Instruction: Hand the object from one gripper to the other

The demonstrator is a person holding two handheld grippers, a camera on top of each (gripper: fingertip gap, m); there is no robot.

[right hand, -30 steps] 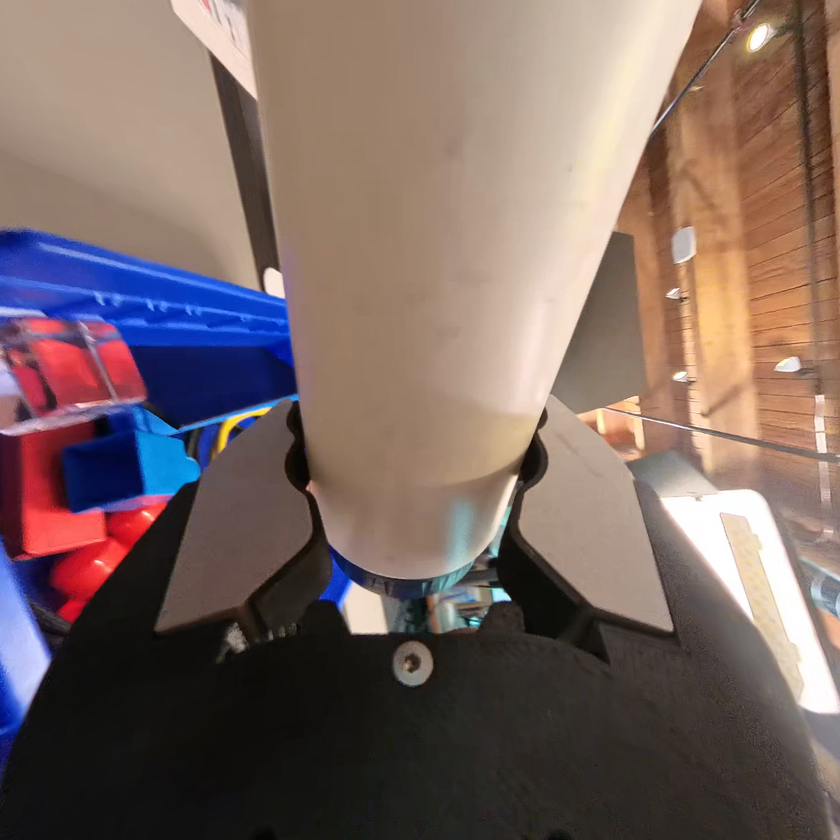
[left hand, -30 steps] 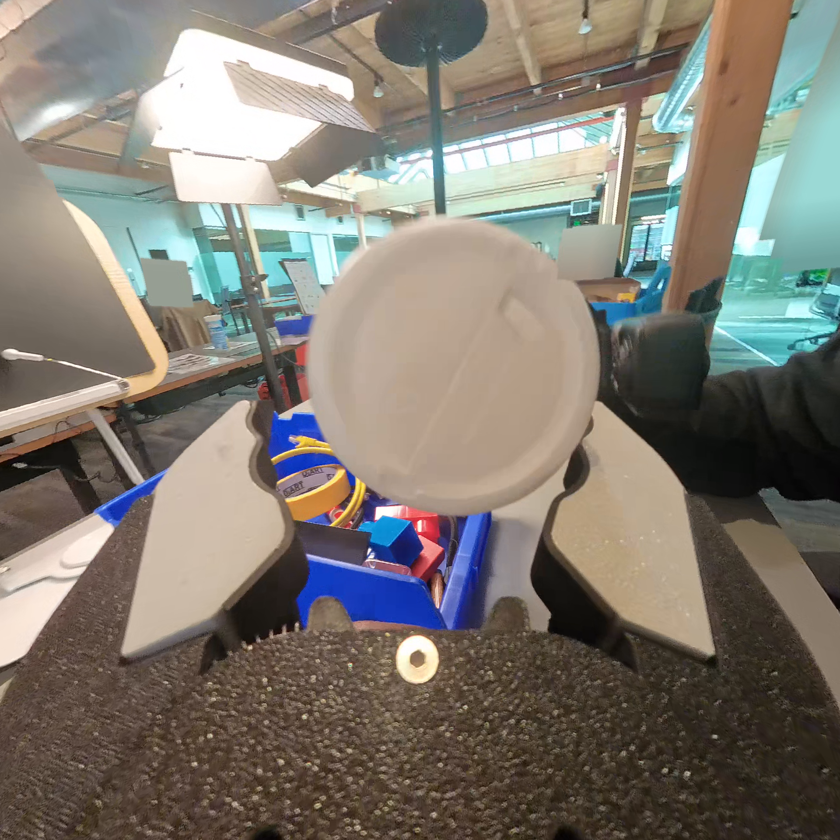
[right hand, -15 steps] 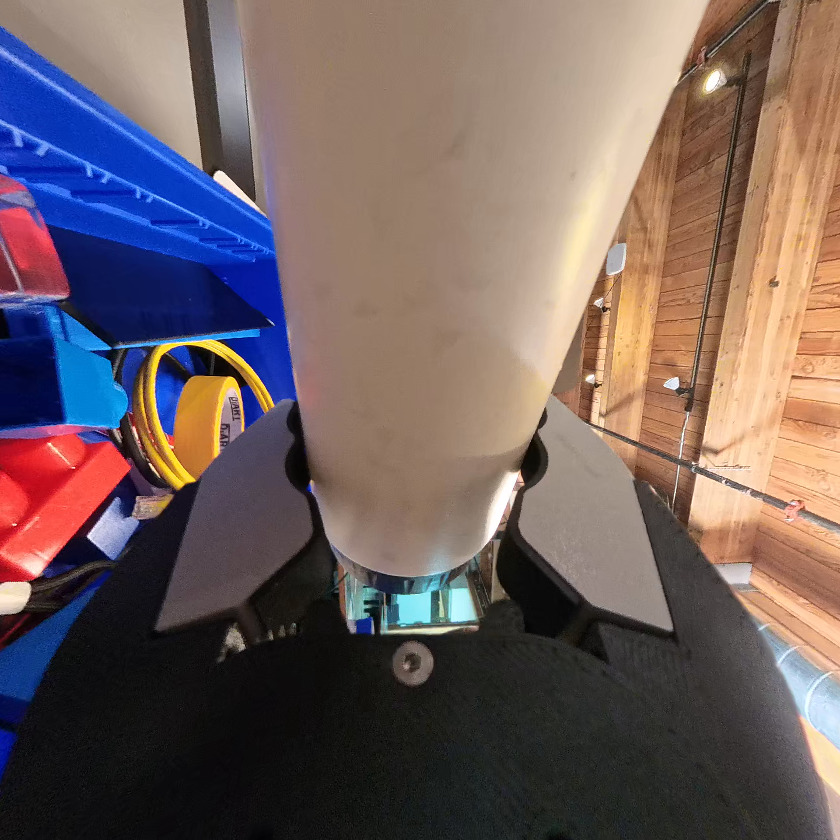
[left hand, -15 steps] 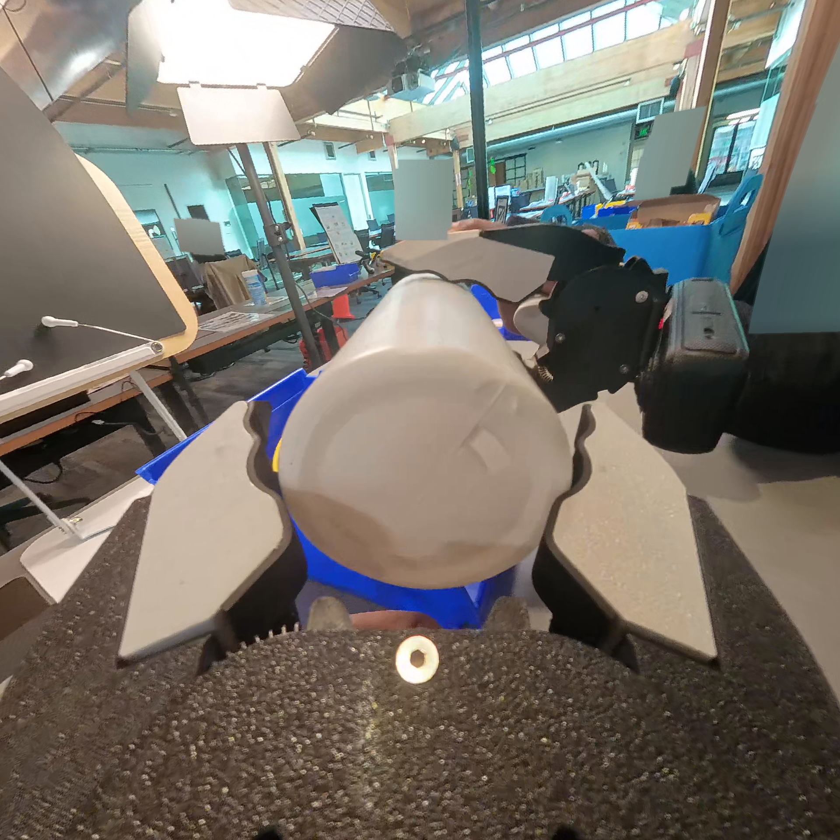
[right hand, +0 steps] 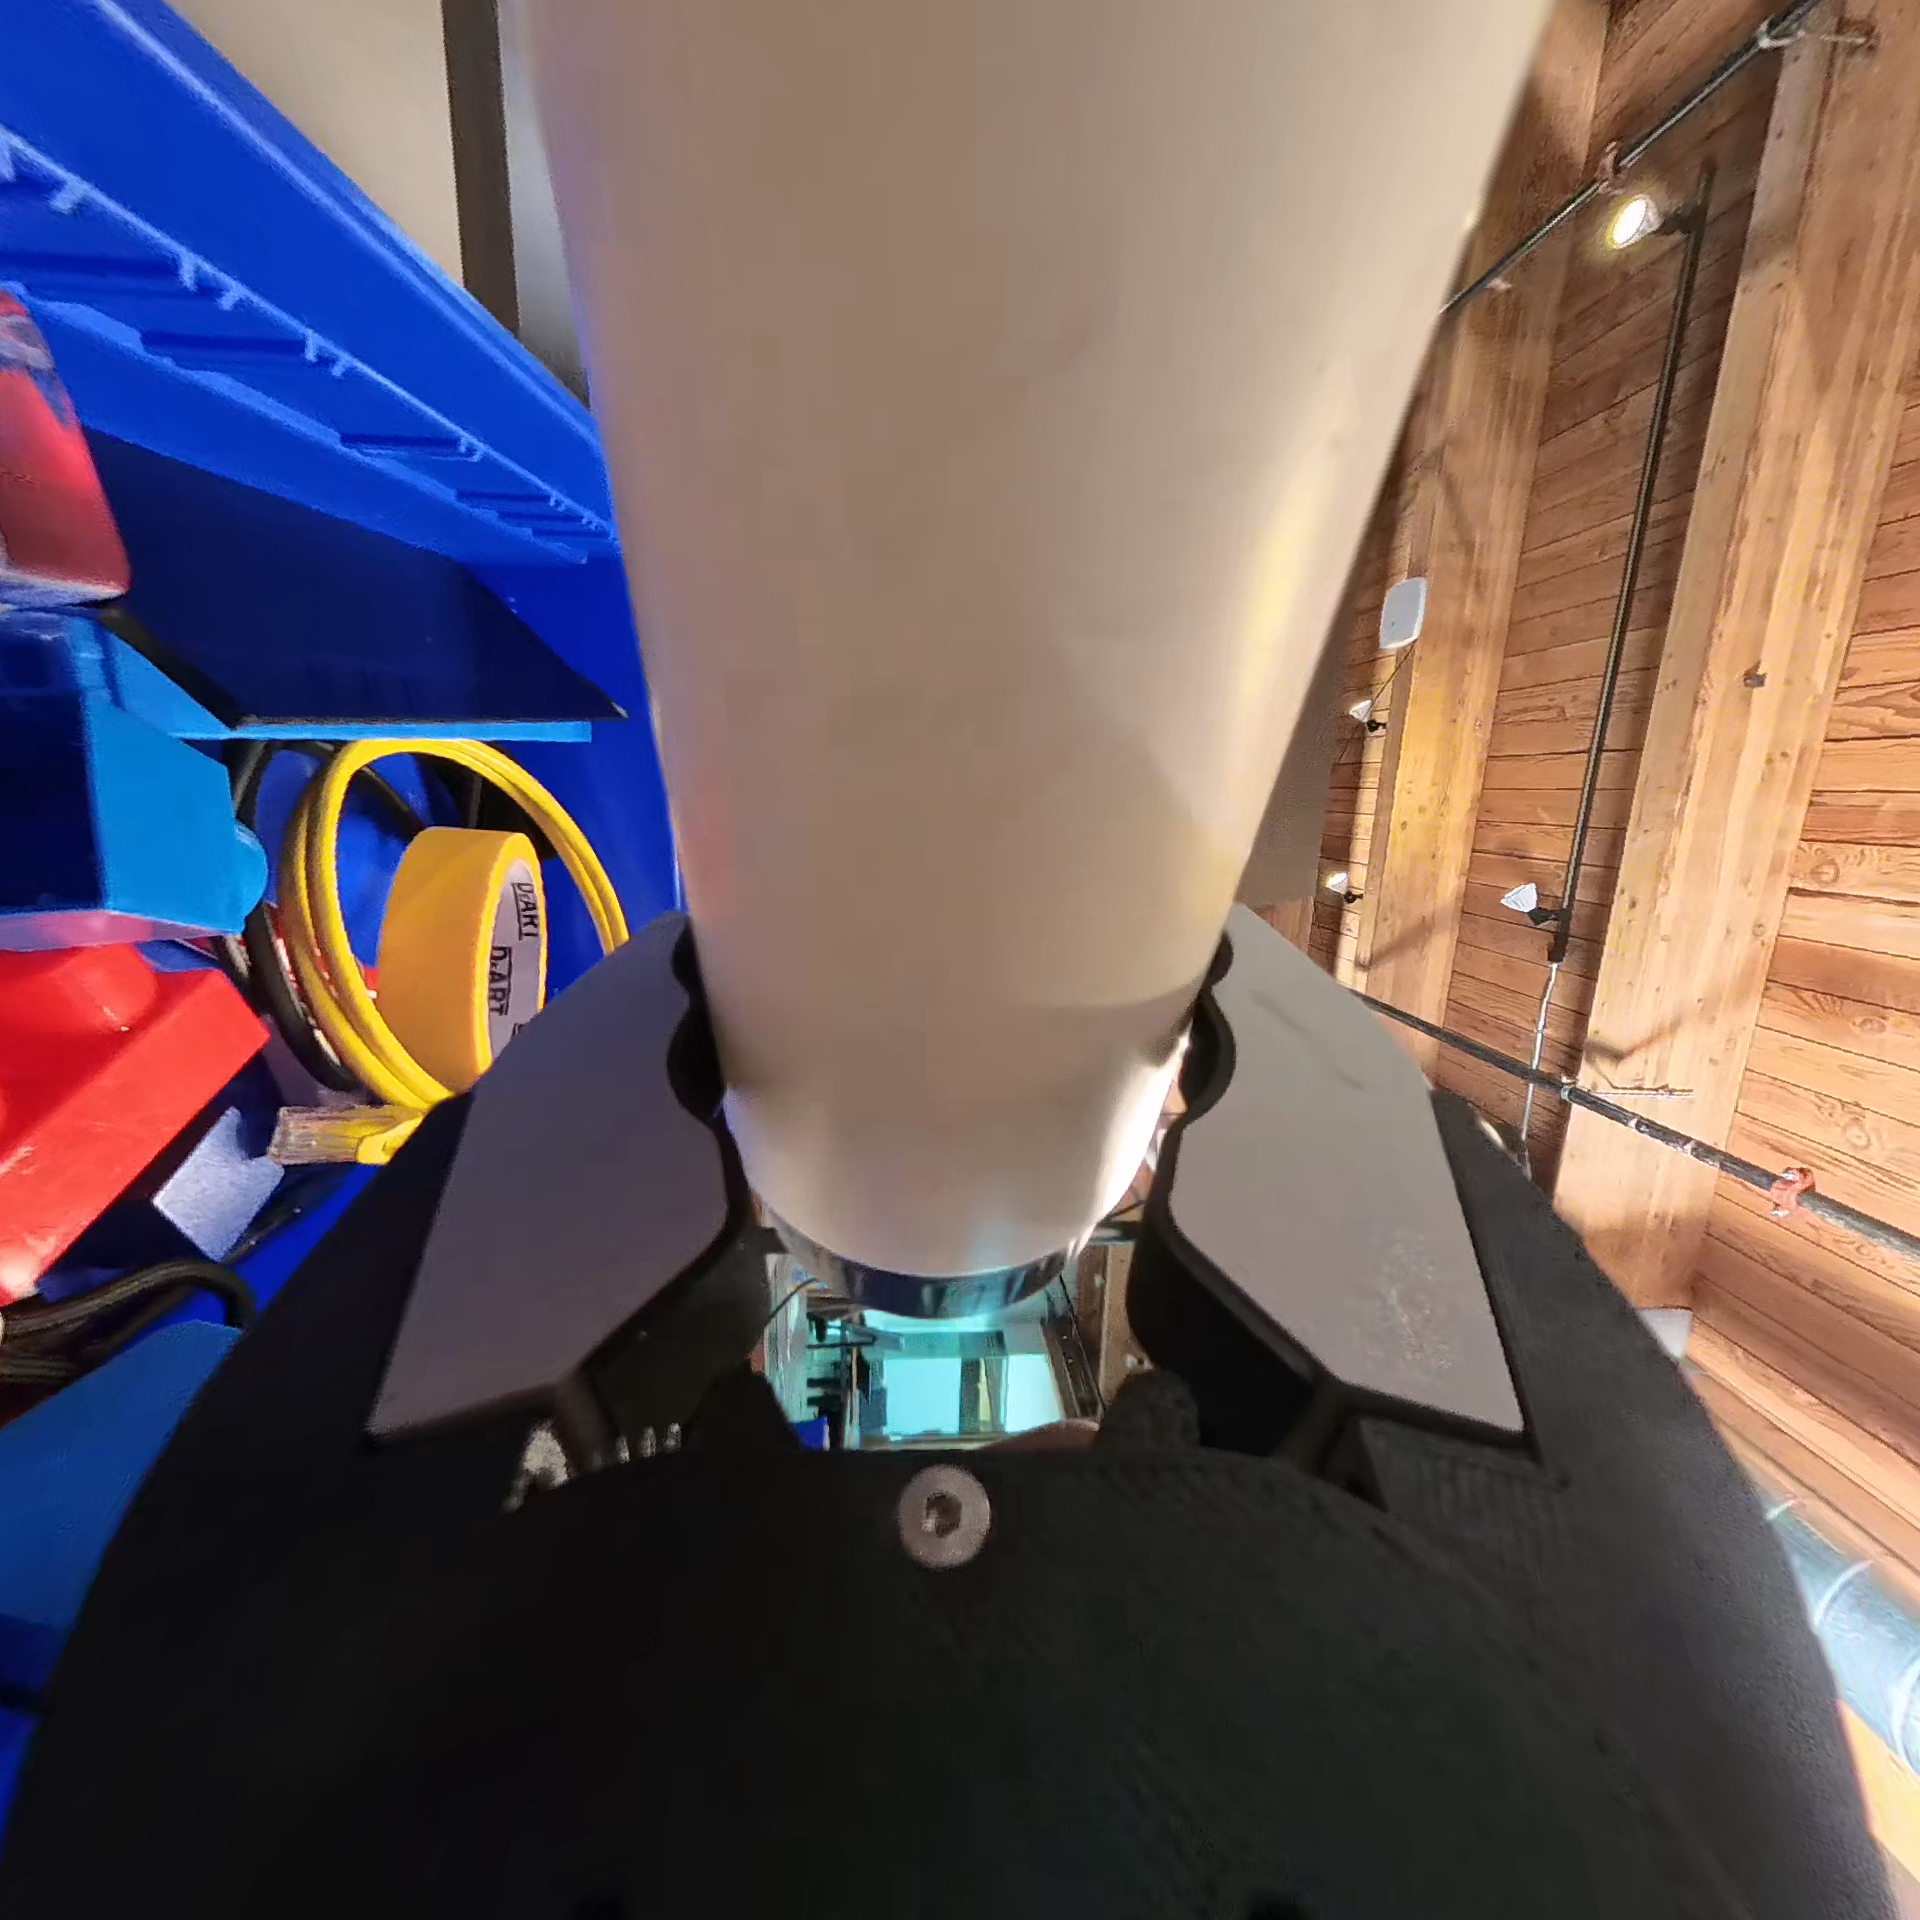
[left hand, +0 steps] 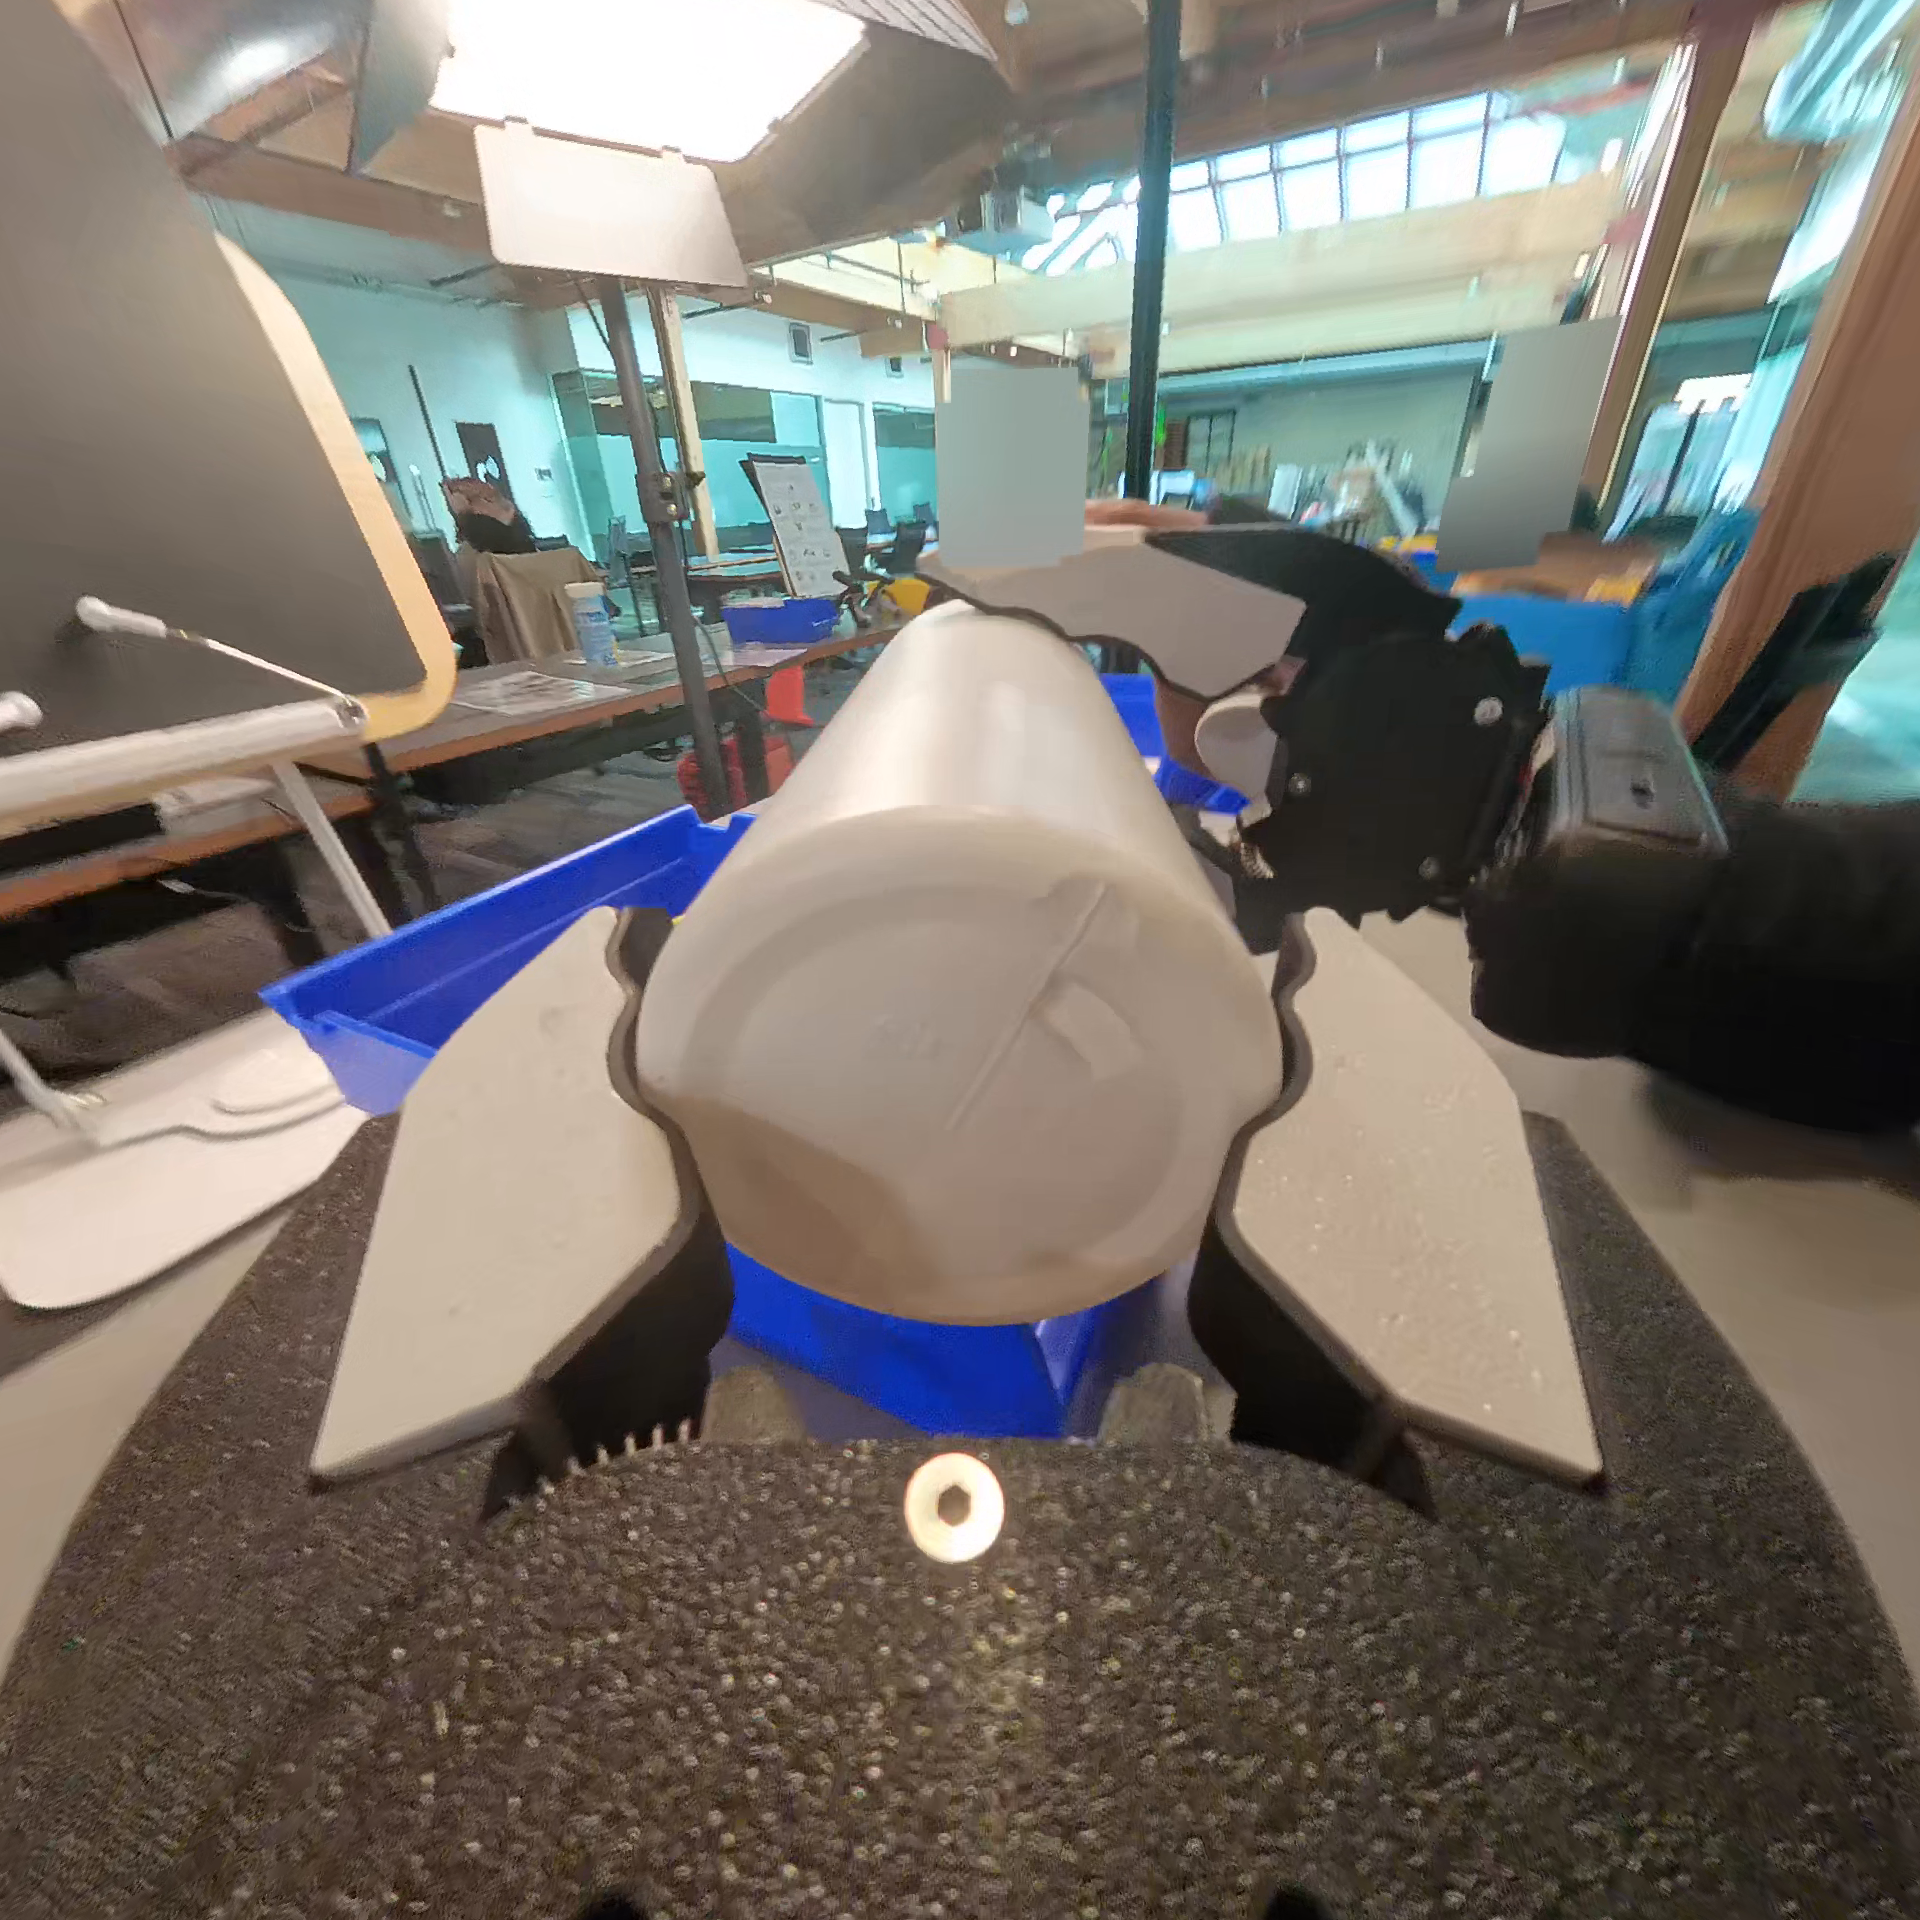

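Right now my left tongs [left hand: 956, 1049] pinch the white bottle [left hand: 956, 1039] at its flat base, both fingers [left hand: 530, 1174] pressed against its sides, so the bottle lies nearly level and points away from me; it hangs in the air over the blue bin [left hand: 457, 966], touching nothing but the tongs; farther along, my right tongs [left hand: 1070, 613] grip the bottle's far end, one grey finger lying across its top, the other hidden behind it; behind them sits the black gripper body and my dark sleeve [left hand: 1766, 966]; so both pairs hold the one bottle at opposite ends. From the right wrist, my right tongs [right hand: 956, 1039] are clamped on the bottle [right hand: 987, 520] near its narrow neck, fingers [right hand: 571, 1174] snug on either side, a metal rim just showing below; the body widens away from the camera and fills the upper view; to the left lies the bin [right hand: 312, 416] with a yellow tape roll [right hand: 457, 956], a coiled yellow cable [right hand: 343, 935] and red and blue blocks; to the right, well off, a wooden wall [right hand: 1714, 727].
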